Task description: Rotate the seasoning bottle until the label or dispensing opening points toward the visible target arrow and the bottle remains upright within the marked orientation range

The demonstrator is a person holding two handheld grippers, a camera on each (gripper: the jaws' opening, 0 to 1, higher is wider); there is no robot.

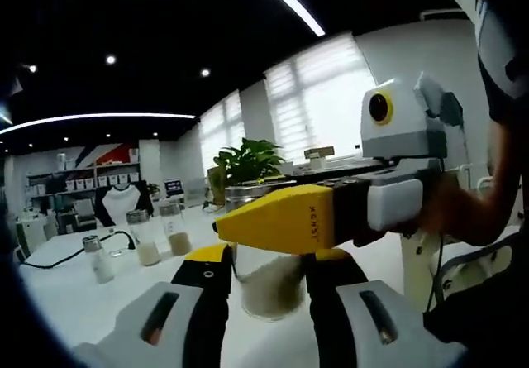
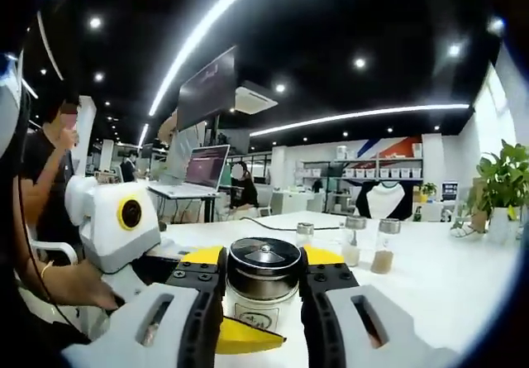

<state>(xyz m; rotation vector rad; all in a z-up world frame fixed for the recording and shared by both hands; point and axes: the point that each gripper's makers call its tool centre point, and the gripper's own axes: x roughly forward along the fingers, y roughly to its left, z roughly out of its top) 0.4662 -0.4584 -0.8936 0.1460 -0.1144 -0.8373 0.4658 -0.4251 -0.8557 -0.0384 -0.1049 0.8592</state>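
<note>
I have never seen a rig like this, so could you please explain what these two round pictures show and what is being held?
A person holds a two-jaw tool in each hand, and a fisheye camera rides on each, looking forward along its jaws. In the left gripper view, the left tool has its black jaws on either side of a glass seasoning bottle with pale contents, and the right tool comes in from the right with its yellow jaw. In the right gripper view, the right tool closes on the same bottle, whose metal cap shows from above. The bottle stands upright on a white table. Three smaller bottles stand farther back.
</note>
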